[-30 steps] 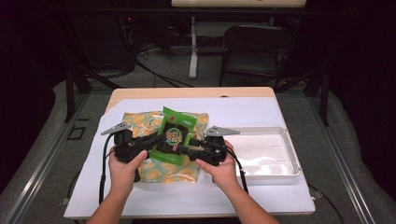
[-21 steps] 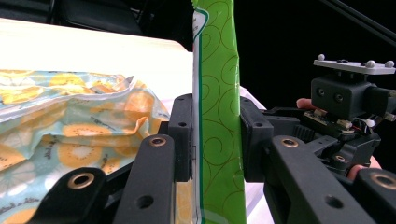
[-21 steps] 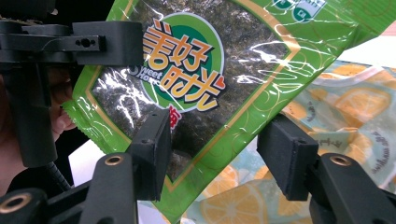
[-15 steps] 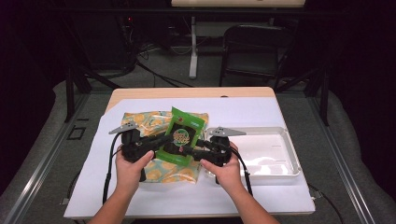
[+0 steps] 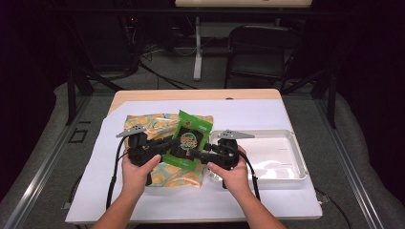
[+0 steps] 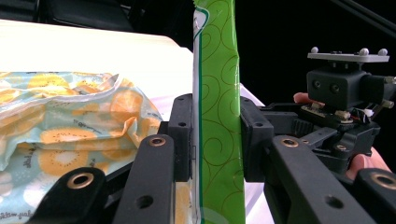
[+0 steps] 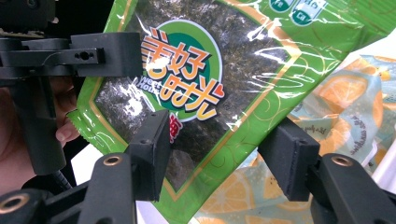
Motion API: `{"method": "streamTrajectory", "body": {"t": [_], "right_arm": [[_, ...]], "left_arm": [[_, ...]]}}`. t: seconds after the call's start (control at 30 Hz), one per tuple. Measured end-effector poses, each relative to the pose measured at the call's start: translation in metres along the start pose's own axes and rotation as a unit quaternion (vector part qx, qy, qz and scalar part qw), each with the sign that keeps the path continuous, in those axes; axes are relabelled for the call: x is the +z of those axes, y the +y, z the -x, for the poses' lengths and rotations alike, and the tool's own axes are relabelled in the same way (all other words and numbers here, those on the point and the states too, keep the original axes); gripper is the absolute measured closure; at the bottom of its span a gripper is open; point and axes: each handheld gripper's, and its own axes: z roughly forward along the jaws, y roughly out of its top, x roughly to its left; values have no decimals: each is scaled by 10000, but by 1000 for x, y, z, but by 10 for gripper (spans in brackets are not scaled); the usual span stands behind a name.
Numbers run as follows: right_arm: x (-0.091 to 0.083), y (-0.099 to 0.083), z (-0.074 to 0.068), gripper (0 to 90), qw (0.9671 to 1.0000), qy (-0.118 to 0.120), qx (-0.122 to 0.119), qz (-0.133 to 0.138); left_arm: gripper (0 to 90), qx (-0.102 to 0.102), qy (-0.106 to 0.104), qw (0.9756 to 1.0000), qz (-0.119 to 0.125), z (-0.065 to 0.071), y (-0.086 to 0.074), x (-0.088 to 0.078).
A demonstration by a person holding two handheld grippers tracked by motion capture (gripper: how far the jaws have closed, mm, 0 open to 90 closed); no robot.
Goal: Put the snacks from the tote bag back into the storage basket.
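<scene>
The green seaweed snack packet (image 5: 189, 139) stood upright just above the middle of the worktop (image 5: 296, 200), lifted over the orange-printed pouch (image 5: 145, 125) that lay flat on the white sheet, with the white tray (image 5: 286, 177) just to its right. The left hand-held gripper (image 5: 167, 149) had the packet clamped edge-on: in the left gripper view its two pads pressed on either face of the thin green film (image 6: 218, 107), the jaws about half closed around it. The right hand-held gripper (image 5: 196, 153) reached in from the right; in the right gripper view its jaws stood apart in front of the printed face (image 7: 196, 84), and whether either pad touched the film could not be told, so it looked unclosed rather than gripping. The packet looked very light and thin, a crinkly, glossy foil-and-plastic wrap that would bend and slide easily, and the dark sheets showing through its clear window were likely brittle, so a hard squeeze across the middle risked crushing them. The sealed borders seemed the safest places to pinch, since they were flat, stiffer than the body and held no contents. With one side already held, a second grip on the opposite edge would probably keep the packet from swinging or twisting.
</scene>
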Motion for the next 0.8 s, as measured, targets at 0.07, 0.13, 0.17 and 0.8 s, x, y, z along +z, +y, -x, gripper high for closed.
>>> {"method": "streamTrajectory", "body": {"t": [0.07,0.13,0.17,0.8], "right_arm": [[0,0,1,450,10000,-18,16,-21],[-1,0,1,469,10000,-18,67,3],[-2,0,1,487,9999,-43,103,-1],[-8,2,8,559,9996,-197,199,101]], "left_arm": [[712,17,8,10000,-15,0,0,0],[711,20,12,10000,-26,0,0,0],[709,16,-16,10000,-37,-1,-1,1],[705,38,-44,9994,-346,-1,-5,9]]}}
